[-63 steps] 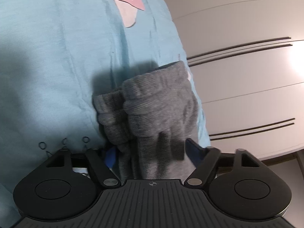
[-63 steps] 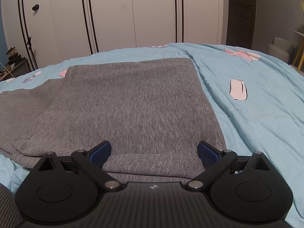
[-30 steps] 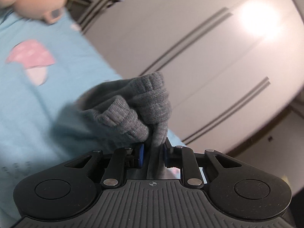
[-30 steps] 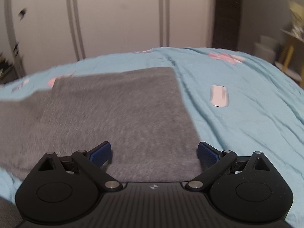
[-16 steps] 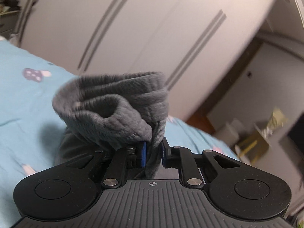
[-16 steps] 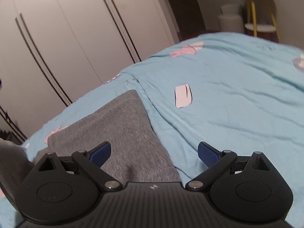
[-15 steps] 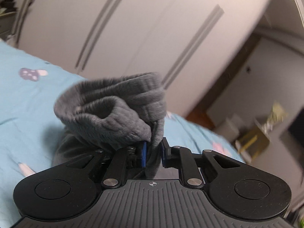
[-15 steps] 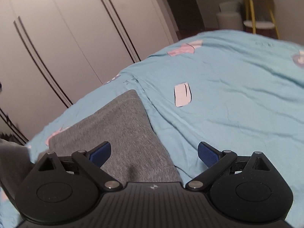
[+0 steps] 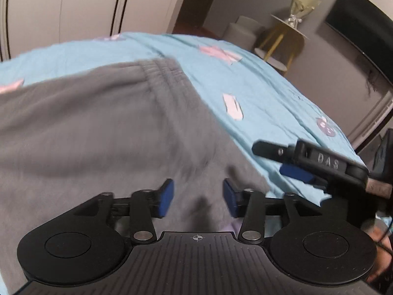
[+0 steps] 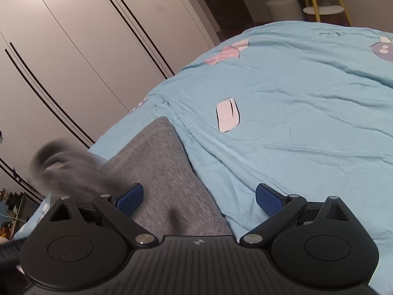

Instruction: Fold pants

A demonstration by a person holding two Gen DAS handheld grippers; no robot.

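The grey knit pants lie spread on the light blue bedsheet, with the elastic waistband at the far end. My left gripper is open just above the grey fabric, with nothing between its blue pads. The right gripper shows in the left wrist view at the pants' right edge. In the right wrist view the right gripper is open over the pants' edge. A blurred grey bundle of pants fabric is in motion at the left.
White wardrobe doors with dark stripes stand behind the bed. A round side table with yellow legs and a grey stool stand beyond the bed on the right. A dark screen hangs on the wall.
My left gripper carried the bunched pant leg over and has let it go; its jaws opened. The right gripper stayed open and tilted toward the bed's right side.
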